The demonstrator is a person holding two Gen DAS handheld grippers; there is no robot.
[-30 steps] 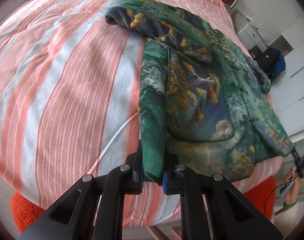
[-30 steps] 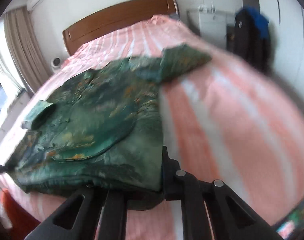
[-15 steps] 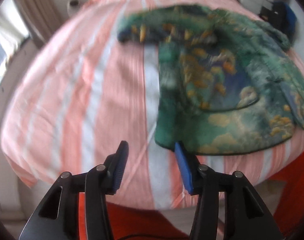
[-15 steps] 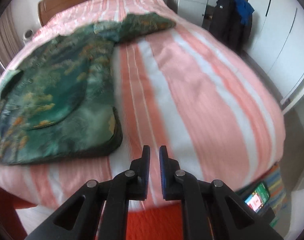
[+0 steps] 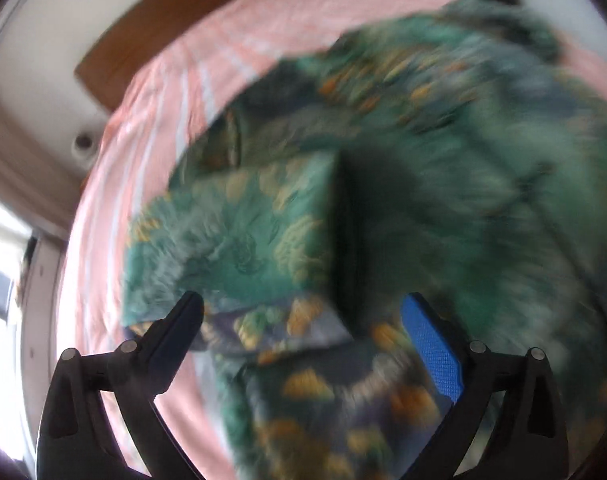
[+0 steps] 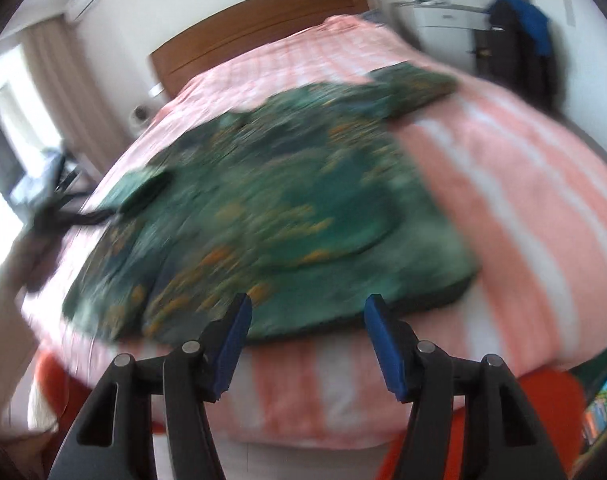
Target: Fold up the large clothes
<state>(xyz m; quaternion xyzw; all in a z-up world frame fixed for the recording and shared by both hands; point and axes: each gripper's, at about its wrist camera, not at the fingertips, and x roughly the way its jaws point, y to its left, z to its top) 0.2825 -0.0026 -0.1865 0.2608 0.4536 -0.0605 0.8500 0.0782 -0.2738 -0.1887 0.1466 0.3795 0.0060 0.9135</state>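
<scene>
A green patterned jacket with orange and blue print (image 6: 287, 200) lies spread on the bed with the pink and white striped cover (image 6: 523, 184). One sleeve (image 6: 415, 84) stretches toward the far right. In the left wrist view the jacket (image 5: 423, 184) fills the frame, blurred, with a folded sleeve (image 5: 231, 232) at the left. My left gripper (image 5: 303, 320) is open and empty, close above the jacket. My right gripper (image 6: 307, 320) is open and empty at the jacket's near hem, by the bed's front edge.
A wooden headboard (image 6: 263, 28) stands at the far end of the bed. A white cabinet (image 6: 443, 20) and dark hanging clothes (image 6: 519, 44) stand at the right wall. Curtains and a window (image 6: 35, 92) are at the left. Something orange (image 6: 543, 400) lies below the bed's front edge.
Both grippers have let go of the jacket's hem and opened wide. The left gripper has swung in over the jacket by the sleeve; the right one faces the near hem.
</scene>
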